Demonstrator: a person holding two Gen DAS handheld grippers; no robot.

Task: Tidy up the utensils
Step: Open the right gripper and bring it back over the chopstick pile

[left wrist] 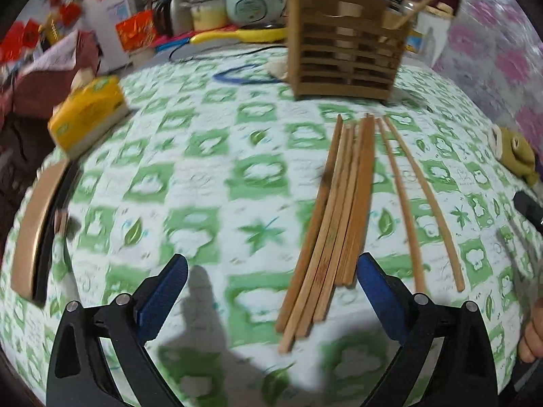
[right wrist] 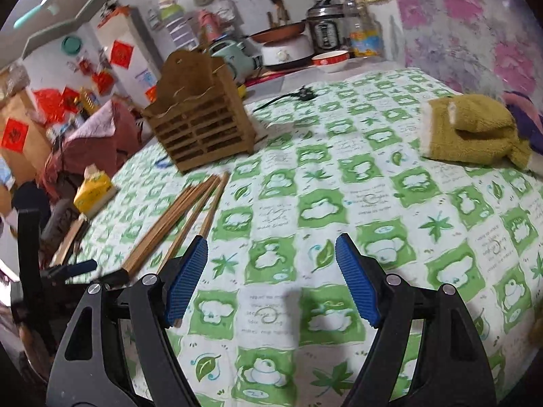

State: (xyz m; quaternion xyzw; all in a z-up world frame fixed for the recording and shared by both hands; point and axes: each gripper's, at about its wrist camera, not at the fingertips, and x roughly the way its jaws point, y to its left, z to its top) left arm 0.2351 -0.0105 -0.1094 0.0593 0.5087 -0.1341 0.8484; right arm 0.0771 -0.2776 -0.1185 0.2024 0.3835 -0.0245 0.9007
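Wooden chopsticks lie loose on the green-patterned tablecloth, just before the slatted wooden holder. Left gripper spread wide above their near ends; right gripper wide, empty, beside them.

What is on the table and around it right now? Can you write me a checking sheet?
Surface: table under a green-and-white leaf-print cloth.
Job's things: bundle of wooden chopsticks lying flat, two more beside them; wooden slatted holder standing upright behind them.
Clutter: yellow tissue pack near the edge; olive green towel.
Grippers: left tool open, low over the near ends of the chopsticks, holding nothing; right tool open over bare cloth, empty.
Cables: blue cord and black cord on the cloth near the holder.
Surroundings: cookers, a bowl and red decorations at the back.
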